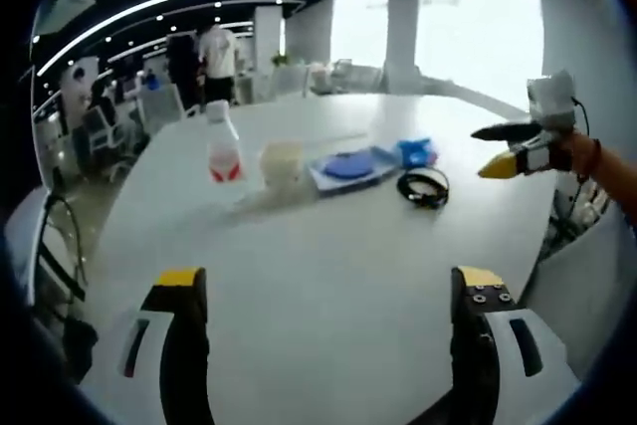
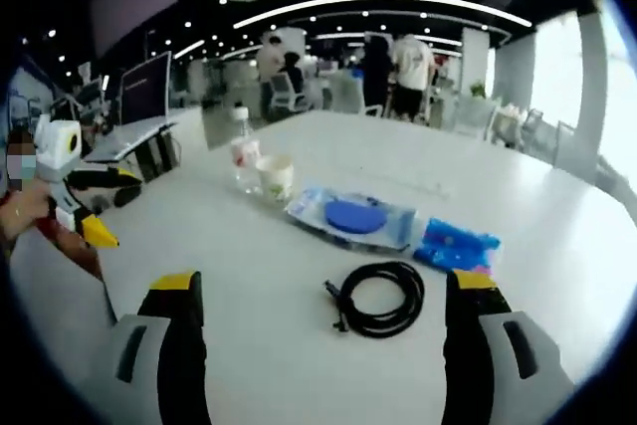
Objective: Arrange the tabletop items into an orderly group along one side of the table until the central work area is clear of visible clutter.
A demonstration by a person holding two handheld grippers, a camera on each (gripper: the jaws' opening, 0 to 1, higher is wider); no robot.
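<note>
Looking along the left gripper, jaws released and empty, the items sit in a row toward twelve o'clock: bottle, cup, blue pouch, coiled cable. From the right gripper, also spread and empty, the cable lies just ahead at twelve, nearer this hand.
</note>
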